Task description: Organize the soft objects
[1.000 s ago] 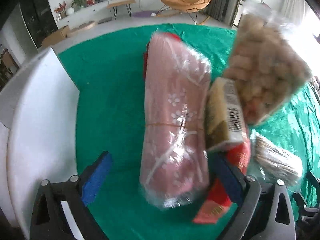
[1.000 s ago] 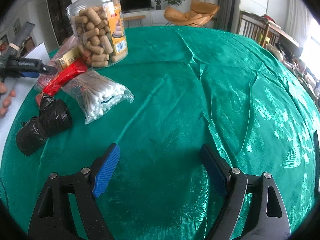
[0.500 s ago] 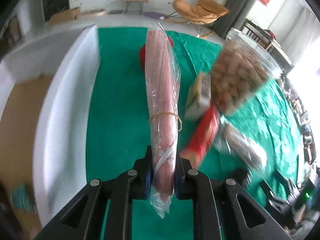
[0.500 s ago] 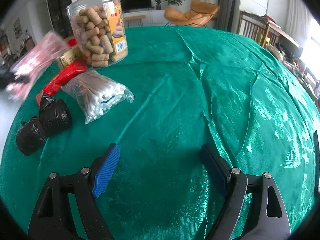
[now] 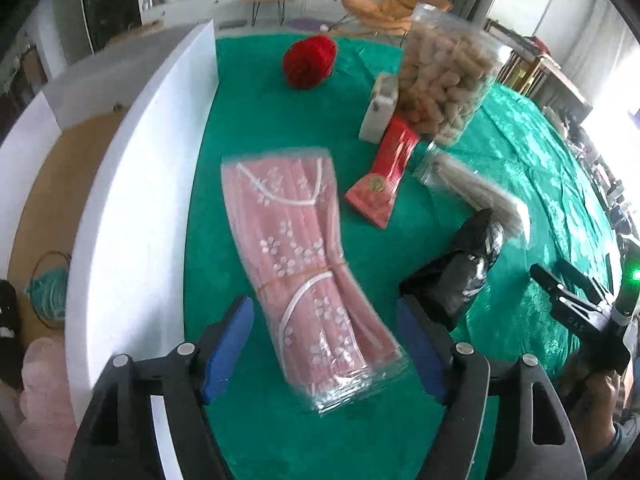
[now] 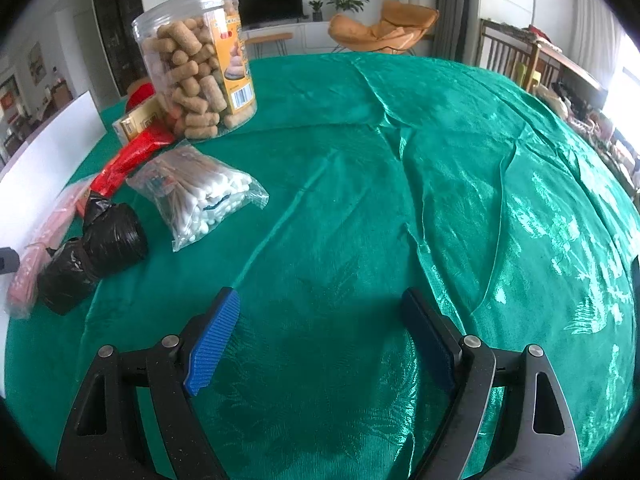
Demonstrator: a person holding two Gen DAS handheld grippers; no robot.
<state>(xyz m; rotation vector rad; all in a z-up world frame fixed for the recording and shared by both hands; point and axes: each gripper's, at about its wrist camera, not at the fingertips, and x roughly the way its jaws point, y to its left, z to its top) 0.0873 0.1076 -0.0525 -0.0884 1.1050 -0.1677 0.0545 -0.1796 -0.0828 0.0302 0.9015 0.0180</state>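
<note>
Pink bagged cloth bundle [image 5: 304,264] lying flat on green tablecloth [image 5: 256,120] beside white foam board [image 5: 132,184], left gripper [image 5: 326,344] spread wide around its near end, right gripper [image 6: 320,344] open, holding nothing, black bag roll [image 6: 92,252] nearby

Left gripper [image 5: 324,340]: black arms with triangular cut-outs, blue ribbed pads, silver screws.
Right gripper [image 6: 320,340]: same build (a green light glows on its body).
Hand [image 5: 600,388]: bare skin, blue sleeve edge.
</note>
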